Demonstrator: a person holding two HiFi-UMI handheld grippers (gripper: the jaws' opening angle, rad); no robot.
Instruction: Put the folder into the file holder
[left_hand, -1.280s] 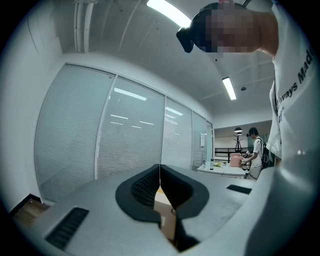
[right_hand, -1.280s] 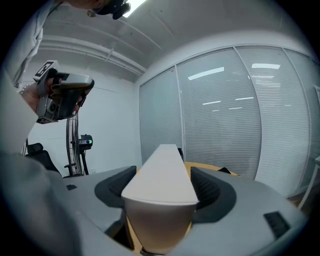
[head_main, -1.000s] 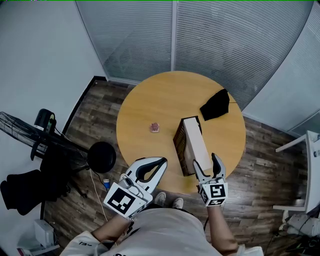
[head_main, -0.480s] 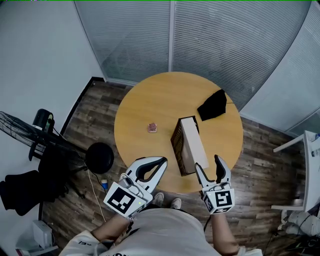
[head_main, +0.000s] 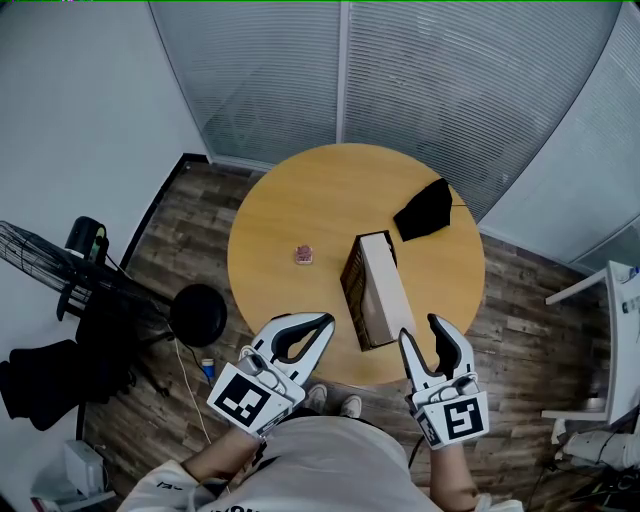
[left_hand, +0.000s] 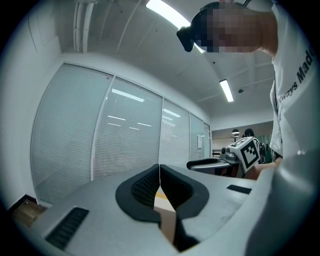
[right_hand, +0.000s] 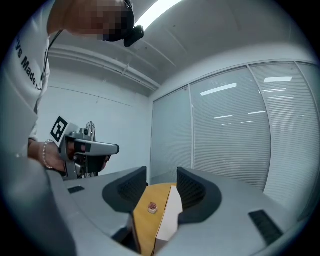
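Observation:
The file holder (head_main: 352, 288) stands on the round wooden table (head_main: 290, 205), dark brown on its left side, with a long white face (head_main: 385, 290) along its top and right. I cannot tell the folder apart from the holder. My right gripper (head_main: 421, 331) hangs just off the table's near edge, clear of the holder's near end. Its jaws are closing with nothing between them; in the right gripper view (right_hand: 162, 187) the holder's white side (right_hand: 167, 220) shows beyond them. My left gripper (head_main: 326, 322) sits at the near-left edge, its tips touching (left_hand: 159, 182), empty.
A small pink object (head_main: 303, 255) lies left of the holder and a black cloth (head_main: 425, 208) behind it. A black stool (head_main: 198, 314) and a fan (head_main: 40, 262) stand on the floor at left, white furniture (head_main: 610, 300) at right. Blinded glass walls close off the back.
My right gripper has drawn back from the holder's near end toward the person and off the table edge, and its jaws have narrowed. The left gripper has not moved.

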